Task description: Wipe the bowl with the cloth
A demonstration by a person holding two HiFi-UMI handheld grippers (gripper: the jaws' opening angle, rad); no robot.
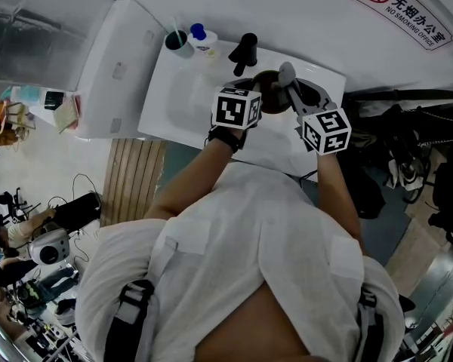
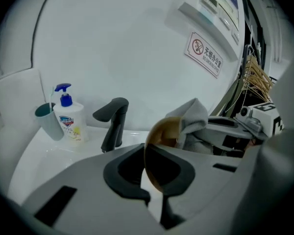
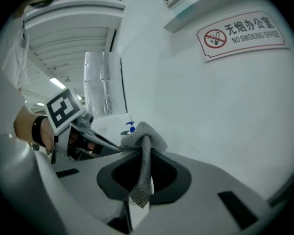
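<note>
Over the white sink [image 1: 174,89] both grippers meet. My left gripper [image 1: 249,100] is shut on the rim of a brown bowl [image 2: 161,146], which stands on edge between its jaws; in the head view the bowl [image 1: 270,96] shows between the two marker cubes. My right gripper [image 1: 294,89] is shut on a grey cloth [image 3: 142,153] that hangs folded from its jaws. In the left gripper view the cloth [image 2: 193,116] lies against the bowl's far side. The left jaws have just closed a little further on the bowl.
A black faucet [image 1: 244,51] stands at the sink's back, with a soap pump bottle [image 1: 202,38] and a teal cup [image 1: 178,42] to its left. A no-smoking sign [image 1: 399,10] hangs on the wall. A white cabinet [image 1: 109,74] flanks the sink's left.
</note>
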